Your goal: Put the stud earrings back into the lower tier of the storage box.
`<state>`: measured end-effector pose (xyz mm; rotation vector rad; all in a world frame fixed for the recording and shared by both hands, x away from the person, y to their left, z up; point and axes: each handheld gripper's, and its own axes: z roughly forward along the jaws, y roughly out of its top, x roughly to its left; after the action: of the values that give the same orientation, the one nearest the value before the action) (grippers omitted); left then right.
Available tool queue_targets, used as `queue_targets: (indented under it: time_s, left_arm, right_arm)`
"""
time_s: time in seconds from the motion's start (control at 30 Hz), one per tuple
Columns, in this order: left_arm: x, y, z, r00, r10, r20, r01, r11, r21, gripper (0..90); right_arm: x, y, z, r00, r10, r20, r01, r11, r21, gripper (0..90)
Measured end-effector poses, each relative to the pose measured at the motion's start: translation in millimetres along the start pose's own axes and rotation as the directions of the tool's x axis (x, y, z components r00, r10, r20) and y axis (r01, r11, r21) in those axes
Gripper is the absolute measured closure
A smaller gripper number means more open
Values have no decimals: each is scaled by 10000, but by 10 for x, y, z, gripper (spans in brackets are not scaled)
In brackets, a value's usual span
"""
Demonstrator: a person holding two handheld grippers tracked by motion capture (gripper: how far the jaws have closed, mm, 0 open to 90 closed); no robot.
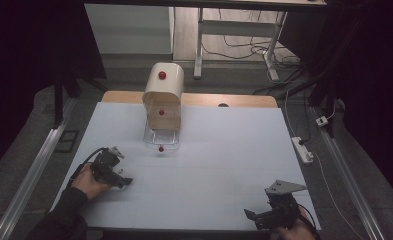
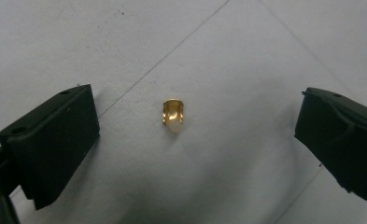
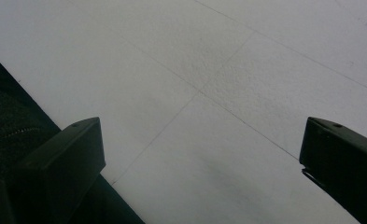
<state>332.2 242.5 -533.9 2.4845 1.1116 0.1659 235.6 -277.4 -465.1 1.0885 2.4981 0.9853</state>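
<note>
Here, a white table (image 1: 209, 165) bears a cream box (image 1: 163, 95); nearer than it, the left gripper (image 1: 115, 172), jaws apart, straddles a gold piece (image 2: 173, 113); right gripper (image 1: 264, 216) likewise gapes.

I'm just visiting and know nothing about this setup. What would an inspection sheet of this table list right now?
Surface: white table top with thin seam lines.
Job's things: small gold-coloured metal piece lying on the surface between the left gripper's open jaws, untouched.
Clutter: cream box with red knobs at the far edge, a clear tray at its front.
Grippers: left gripper open; right gripper open, nothing between its jaws.
Cables: power strip and cords on the floor at the right.
Surroundings: dark room, desk legs behind.
</note>
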Motion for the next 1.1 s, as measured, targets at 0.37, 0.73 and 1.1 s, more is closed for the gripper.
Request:
queue_targets:
  time_s: [0.37,0.73,1.1]
  left_arm:
    - [34,-36,-137,9996,-183,-218,181,9998,-92,462]
    - [24,31,-148,9979,-498,-422,508,9984,231,814]
    - [51,35,-181,9967,-805,-115,804,9967,-128,814]
  right_arm:
    - [6,0,0,10000,-35,19,35,10000,28,0]
    - [10,3,4,9999,-107,4,107,9999,84,0]
    - [11,1,2,9999,-122,-2,122,9999,55,0]
